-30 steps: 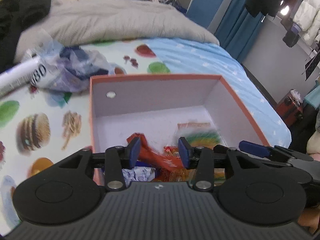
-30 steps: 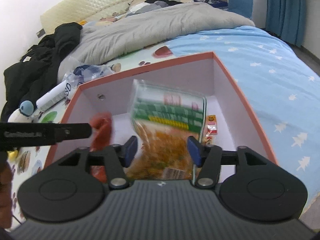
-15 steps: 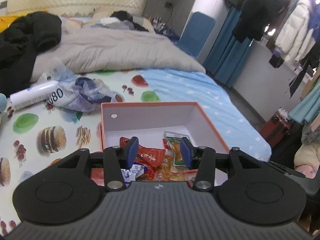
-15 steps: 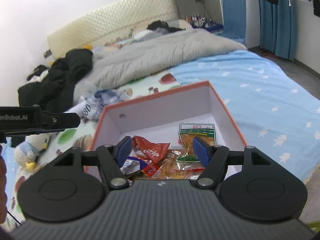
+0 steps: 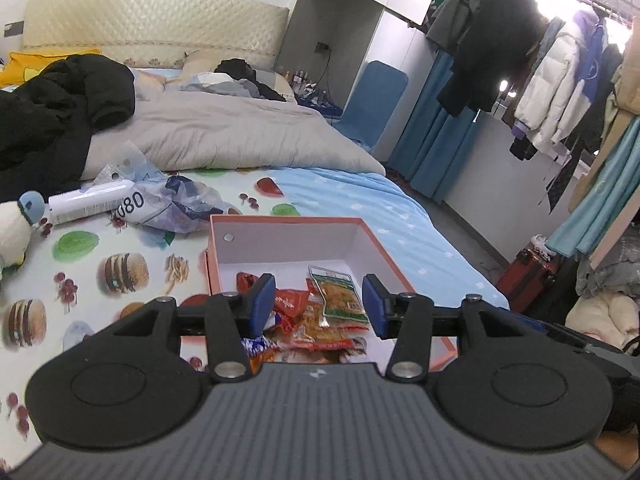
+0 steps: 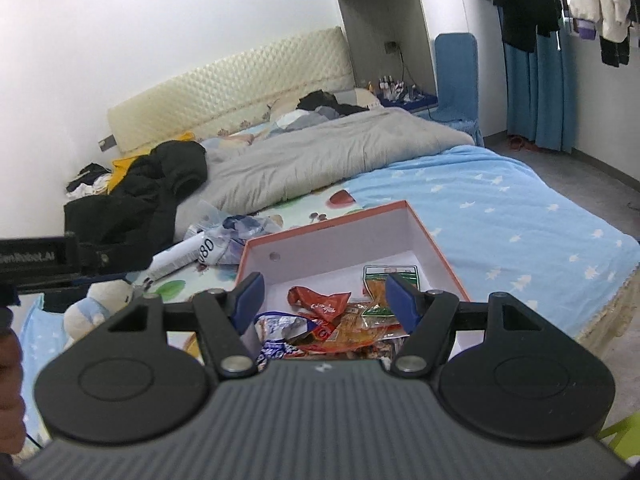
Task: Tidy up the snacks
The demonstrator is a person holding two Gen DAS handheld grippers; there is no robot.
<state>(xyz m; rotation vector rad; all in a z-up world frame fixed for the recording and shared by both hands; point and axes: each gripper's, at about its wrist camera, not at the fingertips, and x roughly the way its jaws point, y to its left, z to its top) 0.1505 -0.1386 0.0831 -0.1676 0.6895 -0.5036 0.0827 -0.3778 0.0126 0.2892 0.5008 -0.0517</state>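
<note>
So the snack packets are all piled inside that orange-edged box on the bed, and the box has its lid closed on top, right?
Not quite. The snack packets are piled inside the orange-edged box on the bed, but the box is open, with no lid on it. The right wrist view looks straight down onto the packets and the white inner walls.

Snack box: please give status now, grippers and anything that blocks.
Left gripper empty, jaws opening; right gripper empty, open. Snack packets lie in the orange box on the bed. Nothing blocks the box.
</note>
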